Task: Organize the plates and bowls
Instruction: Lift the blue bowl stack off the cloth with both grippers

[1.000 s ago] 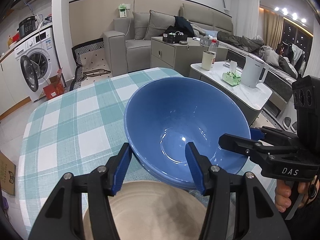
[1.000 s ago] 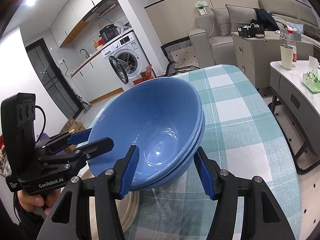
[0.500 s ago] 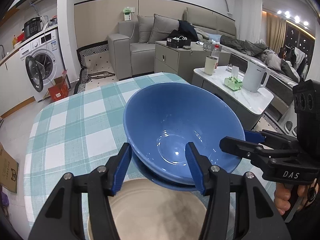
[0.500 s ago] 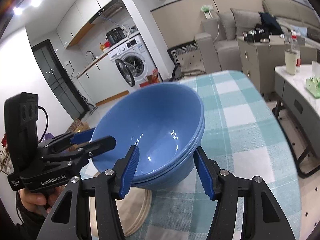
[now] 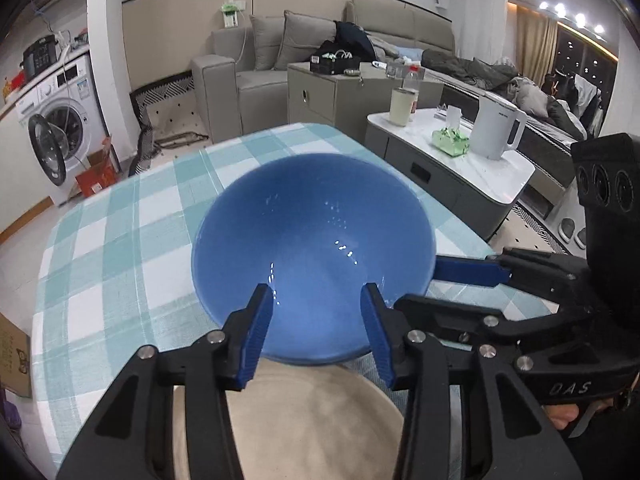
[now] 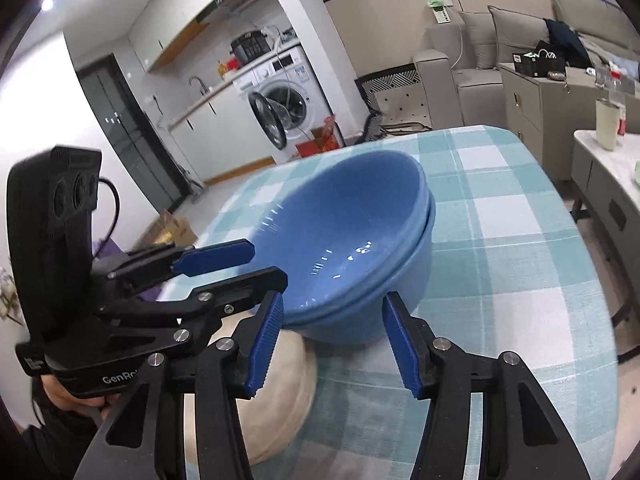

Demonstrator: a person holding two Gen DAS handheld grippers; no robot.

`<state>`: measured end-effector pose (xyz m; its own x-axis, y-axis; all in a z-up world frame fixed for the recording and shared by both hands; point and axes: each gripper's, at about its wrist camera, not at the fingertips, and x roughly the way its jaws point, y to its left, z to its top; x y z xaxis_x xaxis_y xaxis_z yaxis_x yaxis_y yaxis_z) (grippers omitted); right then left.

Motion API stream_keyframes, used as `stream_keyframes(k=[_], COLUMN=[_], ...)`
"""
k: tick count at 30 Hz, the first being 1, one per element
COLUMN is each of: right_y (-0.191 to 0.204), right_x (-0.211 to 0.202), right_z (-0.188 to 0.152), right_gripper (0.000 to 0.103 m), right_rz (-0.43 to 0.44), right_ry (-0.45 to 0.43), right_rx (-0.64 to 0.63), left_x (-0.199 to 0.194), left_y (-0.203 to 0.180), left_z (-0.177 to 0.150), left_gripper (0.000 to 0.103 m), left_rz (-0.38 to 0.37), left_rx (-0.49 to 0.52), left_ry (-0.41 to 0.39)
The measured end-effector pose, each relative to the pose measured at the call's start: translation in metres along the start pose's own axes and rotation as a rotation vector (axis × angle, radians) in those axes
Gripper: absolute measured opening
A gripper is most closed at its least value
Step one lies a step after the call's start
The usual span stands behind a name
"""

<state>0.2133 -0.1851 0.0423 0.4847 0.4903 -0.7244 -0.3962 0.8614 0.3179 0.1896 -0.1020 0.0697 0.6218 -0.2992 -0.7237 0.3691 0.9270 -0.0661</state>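
Left wrist view: left gripper [image 5: 316, 320] open, jaws just narrowed but pressing on nothing, with the blue bowl [image 5: 312, 232] beyond its fingers; probably lining up on the near rim. Cream plate [image 5: 312, 420] below, on the checked bench [image 5: 120, 248]. Seemingly one bowl only.

Right wrist view: right gripper [image 6: 332, 332] likewise open and just narrowed, nothing pinched. Reveals a second bowl nested underneath, at the plate's edge.

Grey sofa [image 5: 260, 68] along the beige wall, white washing machine [image 5: 60, 108] off left, marble coffee table [image 5: 452, 160] with a kettle [image 5: 496, 130], warm ceiling spotlights [image 5: 576, 20].
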Motion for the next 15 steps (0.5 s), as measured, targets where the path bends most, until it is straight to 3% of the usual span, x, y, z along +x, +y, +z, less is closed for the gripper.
stream_keyframes(k=[11,14,15], right_y=[-0.020,-0.023,-0.023], right_x=[0.009,0.011,0.010], right_z=[-0.001,0.000,0.000], right_gripper=[0.054,0.054,0.054], right_rz=[-0.018,-0.020,-0.024], right_ry=[0.015,0.014,0.013], right_rx=[0.061,0.069,0.070], left_x=[0.001,-0.003,-0.004], left_y=[0.015,0.019,0.021], left_z=[-0.007,-0.007,-0.007], left_gripper=[0.047,0.049,0.056], left_rz=[-0.023,-0.030,-0.019], left_rx=[-0.023,-0.030,-0.032], left_ry=[-0.016,-0.027,-0.029])
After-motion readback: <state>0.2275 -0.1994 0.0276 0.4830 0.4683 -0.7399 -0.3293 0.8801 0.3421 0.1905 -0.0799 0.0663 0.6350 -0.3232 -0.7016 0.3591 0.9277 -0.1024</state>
